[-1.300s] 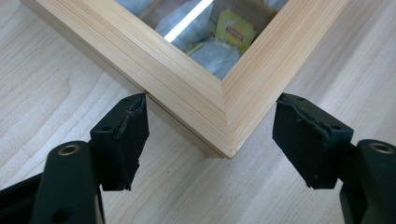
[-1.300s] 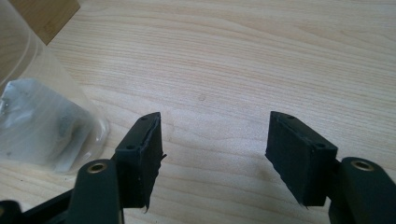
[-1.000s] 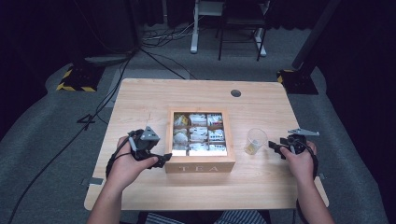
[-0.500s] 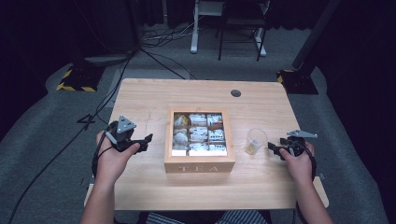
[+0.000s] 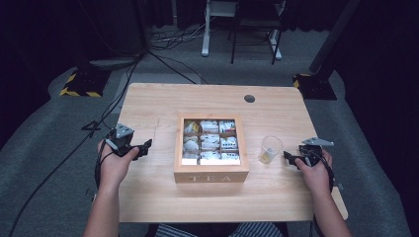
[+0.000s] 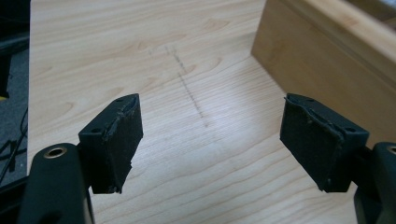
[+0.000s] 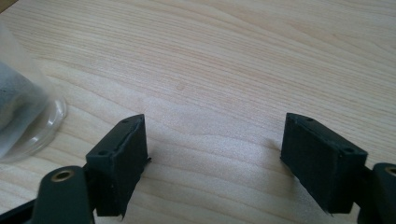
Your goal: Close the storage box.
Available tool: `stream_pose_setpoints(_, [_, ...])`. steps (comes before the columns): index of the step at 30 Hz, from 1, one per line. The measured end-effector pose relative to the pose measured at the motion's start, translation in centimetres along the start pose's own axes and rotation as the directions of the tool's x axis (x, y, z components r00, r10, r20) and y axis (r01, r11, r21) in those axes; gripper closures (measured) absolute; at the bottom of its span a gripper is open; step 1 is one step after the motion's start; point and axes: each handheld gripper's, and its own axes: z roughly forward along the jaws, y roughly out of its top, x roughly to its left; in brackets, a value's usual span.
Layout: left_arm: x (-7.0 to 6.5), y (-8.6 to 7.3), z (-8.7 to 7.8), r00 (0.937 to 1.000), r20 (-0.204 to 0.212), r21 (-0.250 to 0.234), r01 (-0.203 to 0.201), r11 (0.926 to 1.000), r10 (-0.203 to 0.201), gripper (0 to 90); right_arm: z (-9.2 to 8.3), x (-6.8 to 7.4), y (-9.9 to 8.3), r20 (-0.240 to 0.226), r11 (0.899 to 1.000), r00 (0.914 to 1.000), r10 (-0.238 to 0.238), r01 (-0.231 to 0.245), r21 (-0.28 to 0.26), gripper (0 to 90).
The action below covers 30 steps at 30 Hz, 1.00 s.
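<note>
Meanwhile, both tongs stand apart and empty, having just been opening: left gripper [image 5: 143,146] beside the tea box [image 5: 211,174], right gripper [image 5: 289,158] near the plastic cup [image 5: 270,149]; a careless sweep could topple that light cup.

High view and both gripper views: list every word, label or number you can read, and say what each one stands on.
"TEA": on the front wall of the wooden box, facing the person, in the high view.
Print on the tea bag packets inside the box's compartments: too small and blurred to read.
Clear cup to the right of the box: no lettering that can be read.
Left gripper view and right gripper view: no text.
</note>
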Motion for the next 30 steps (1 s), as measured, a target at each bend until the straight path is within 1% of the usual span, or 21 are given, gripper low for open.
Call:
stream_pose_setpoints(1, [0.2, -0.2, 0.2, 1.0, -0.003, 0.001, 0.004, 1.0, -0.004, 21.9, 0.0, 0.0, 0.0, 0.0, 1.0, 1.0, 0.0, 0.0, 0.0, 22.9])
stream_pose_setpoints(3, [0.7, -0.9, 0.9, 0.9995, -0.015, -0.001, 0.027, 0.9996, -0.027, 21.9, 0.0, 0.0, 0.0, -0.001, 1.0, 1.0, 0.0, 0.0, 0.0, 22.9])
stream_pose_setpoints(5, [1.2, -1.3, 1.3, 0.9991, -0.016, 0.002, 0.039, 0.9993, -0.039, 21.9, 0.0, 0.0, 0.0, -0.002, 1.0, 1.0, 0.0, 0.0, -0.001, 22.9])
stream_pose_setpoints(7, [1.4, -1.7, 1.6, 0.9982, -0.005, 0.005, 0.059, 0.9982, -0.059, 21.9, 0.0, -0.1, 0.0, -0.004, 1.0, 1.0, -0.001, 0.001, -0.001, 22.9])
stream_pose_setpoints(9, [1.4, -2.0, 2.0, 0.9974, -0.011, 0.017, 0.071, 0.9973, -0.071, 22.0, 0.0, -0.1, 0.0, -0.004, 1.0, 1.0, -0.001, 0.001, -0.001, 22.8])
stream_pose_setpoints(12, [1.6, -2.4, 2.5, 0.9984, -0.02, 0.035, 0.053, 0.998, -0.053, 22.0, 0.0, -0.1, 0.0, -0.004, 1.0, 1.0, -0.001, 0.001, -0.001, 22.8])
stream_pose_setpoints(14, [1.7, -2.8, 2.9, 0.9981, -0.03, 0.04, 0.054, 0.9977, -0.053, 21.9, 0.0, -0.1, 0.0, -0.005, 1.0, 1.0, -0.001, 0.001, 0.0, 22.8])
stream_pose_setpoints(16, [1.8, -3.1, 3.3, 0.9981, -0.028, 0.045, 0.056, 0.9974, -0.055, 22.0, 0.0, -0.1, 0.0, -0.005, 1.0, 1.0, -0.001, 0.001, 0.0, 22.8])
stream_pose_setpoints(18, [1.8, -3.4, 3.7, 0.9983, -0.034, 0.048, 0.05, 0.9976, -0.048, 21.9, 0.0, -0.1, 0.0, -0.005, 1.0, 1.0, -0.001, 0.001, -0.001, 22.8])
stream_pose_setpoints(19, [1.8, -3.6, 3.9, 0.9977, -0.047, 0.061, 0.053, 0.9968, -0.05, 21.7, 0.0, -0.1, 0.0, -0.004, 1.0, 1.0, -0.001, 0.001, -0.001, 22.8])
stream_pose_setpoints(20, [1.8, -3.6, 4.0, 0.9975, -0.058, 0.082, 0.045, 0.9956, -0.04, 21.6, 0.0, -0.1, 0.0, -0.004, 1.0, 1.0, 0.0, 0.0, -0.001, 22.8])
stream_pose_setpoints(22, [1.7, -3.6, 4.1, 0.9973, -0.064, 0.102, 0.043, 0.9938, -0.036, 21.3, 0.0, -0.1, 0.0, -0.004, 1.0, 1.0, -0.001, 0.001, -0.001, 22.8])
stream_pose_setpoints(23, [1.7, -3.6, 4.2, 0.9973, -0.069, 0.108, 0.033, 0.9936, -0.026, 21.1, 0.0, -0.1, 0.0, -0.004, 1.0, 1.0, -0.001, 0.001, -0.001, 22.8])
stream_pose_setpoints(25, [1.5, -3.6, 4.3, 0.9972, -0.072, 0.132, 0.03, 0.9908, -0.021, 20.3, 0.0, -0.1, 0.0, -0.004, 1.0, 1.0, -0.001, 0.001, -0.001, 22.8])
stream_pose_setpoints(27, [1.6, -3.6, 4.3, 0.9971, -0.068, 0.136, 0.043, 0.9898, -0.034, 19.8, 0.0, -0.1, 0.0, -0.004, 1.0, 1.0, -0.001, 0.001, -0.001, 22.8])
stream_pose_setpoints(30, [1.7, -3.7, 4.3, 0.9971, -0.067, 0.135, 0.045, 0.9898, -0.036, 18.8, 0.0, -0.1, 0.0, -0.005, 1.0, 1.0, -0.001, 0.001, 0.0, 22.8])
